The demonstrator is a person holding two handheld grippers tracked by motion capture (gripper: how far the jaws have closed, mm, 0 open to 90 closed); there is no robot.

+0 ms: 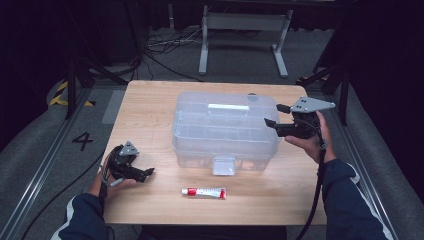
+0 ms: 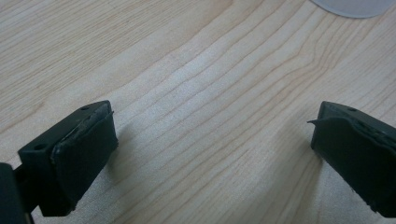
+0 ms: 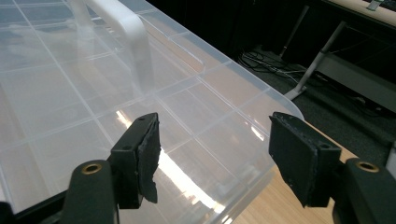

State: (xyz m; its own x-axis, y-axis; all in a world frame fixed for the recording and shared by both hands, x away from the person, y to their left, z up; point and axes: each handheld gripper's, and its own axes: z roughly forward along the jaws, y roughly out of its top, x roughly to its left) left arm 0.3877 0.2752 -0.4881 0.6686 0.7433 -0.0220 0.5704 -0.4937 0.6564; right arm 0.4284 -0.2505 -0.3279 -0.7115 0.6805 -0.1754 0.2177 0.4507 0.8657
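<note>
A clear plastic compartment box [image 1: 225, 127] with a white handle [image 1: 228, 106] stands shut in the middle of the wooden table [image 1: 150, 115]; its front latch [image 1: 223, 166] hangs down. My right gripper [image 1: 274, 115] hovers at the box's right end, open, pointing left over the lid. In the right gripper view its two pads straddle the lid's corner [image 3: 210, 126] with nothing pressed between them. My left gripper [image 1: 145, 174] rests low at the table's front left, open over bare wood [image 2: 210, 116]. A small white tube with a red cap [image 1: 204, 192] lies in front of the box.
A rounded edge of the box [image 2: 355, 5] shows at the top of the left gripper view. Beyond the table's far edge stand a white metal frame [image 1: 245, 30] and loose cables [image 1: 165, 45] on grey carpet. Dark stands flank the table on both sides.
</note>
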